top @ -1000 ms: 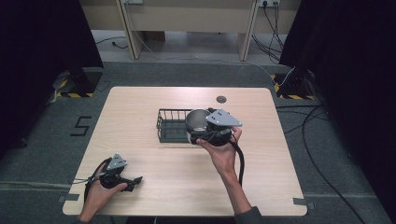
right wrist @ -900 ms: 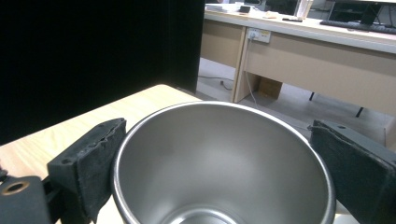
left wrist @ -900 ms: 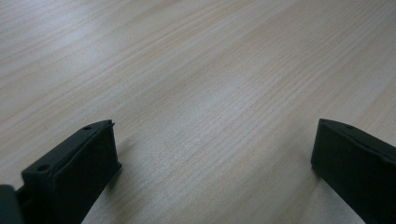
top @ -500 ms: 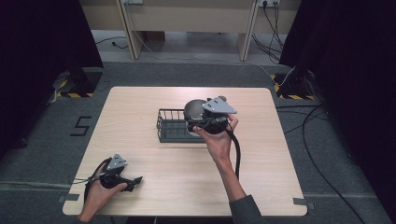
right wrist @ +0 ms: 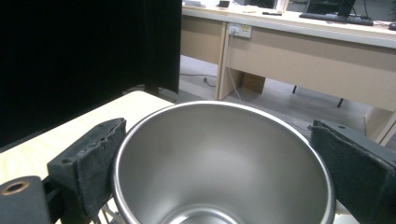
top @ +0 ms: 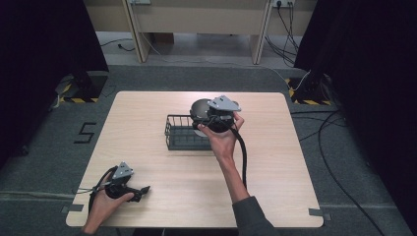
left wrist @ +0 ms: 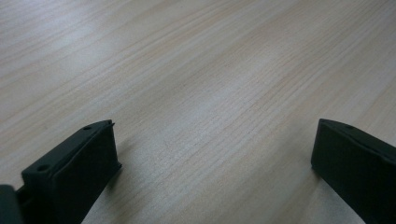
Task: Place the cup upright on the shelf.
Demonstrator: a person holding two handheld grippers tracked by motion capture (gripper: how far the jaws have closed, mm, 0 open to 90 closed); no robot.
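A black wire basket point(top: 183, 132) sat near the middle of the pale wooden counter point(top: 147, 108). Everything else here is placed from that basket.

The right claw point(top: 209, 119) was up at the basket's right end, held in the person's right hand point(top: 221, 140). It was closed on a shiny metal bowl point(top: 200, 109). In the high view the bowl was over the basket's right back corner, just under the grey three-cornered plate point(top: 223, 103) on top of the claw. I could not tell if the bowl touched the basket or hung above it. In the right gripper view the bowl point(right wrist: 224, 163) sat between the two black jaws, and its rim pressed on both of them. The bowl's open mouth faced the camera, and the inside looked smooth and shiny. A bit of the basket's wire point(right wrist: 108, 215) showed below the bowl's left side.

The left claw point(top: 142, 190) was far from the basket, toward the counter's near left corner. The person's left hand point(top: 103, 204) held it low on the counter. Its jaws stood wide apart with nothing between them. In the left gripper view, bare wood grain point(left wrist: 196, 93) lay between the jaws.

A thick black cable point(top: 243, 157) ran from the right claw back along the person's forearm.
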